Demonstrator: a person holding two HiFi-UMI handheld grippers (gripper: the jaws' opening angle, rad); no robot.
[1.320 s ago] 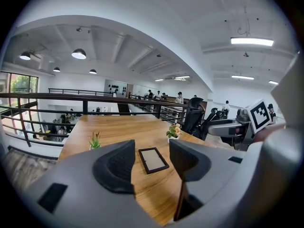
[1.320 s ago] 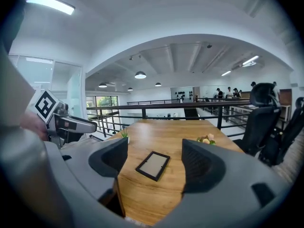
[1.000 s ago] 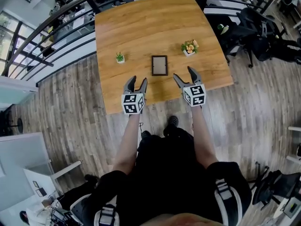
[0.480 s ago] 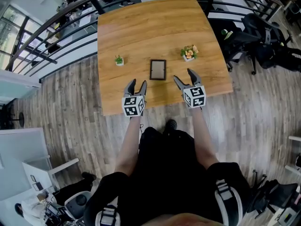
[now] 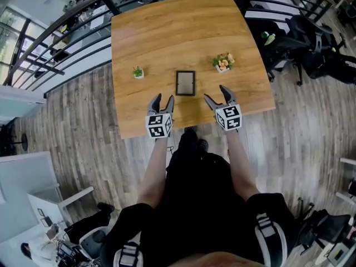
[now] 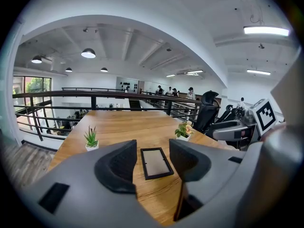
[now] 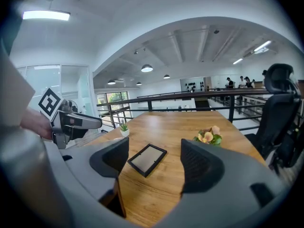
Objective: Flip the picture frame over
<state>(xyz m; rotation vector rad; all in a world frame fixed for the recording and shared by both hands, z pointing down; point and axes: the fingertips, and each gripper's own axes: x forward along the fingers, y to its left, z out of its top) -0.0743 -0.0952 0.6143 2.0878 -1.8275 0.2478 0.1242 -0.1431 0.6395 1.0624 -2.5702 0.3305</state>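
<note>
Treat the frame (image 5: 185, 83), flat ahead of the left gripper (image 5: 162, 100) and right gripper (image 5: 216, 94), both wide and empty, as light, stiff, probably fragile; pinch a thin edge

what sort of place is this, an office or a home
Most likely an open-plan office, perhaps on an upper level: black office chairs stand beside the wooden table, a black railing runs behind it, and strip lights line the white ceiling.

Two potted plants (image 5: 138, 72) (image 5: 223, 62), wooden table (image 5: 167, 32)
</note>
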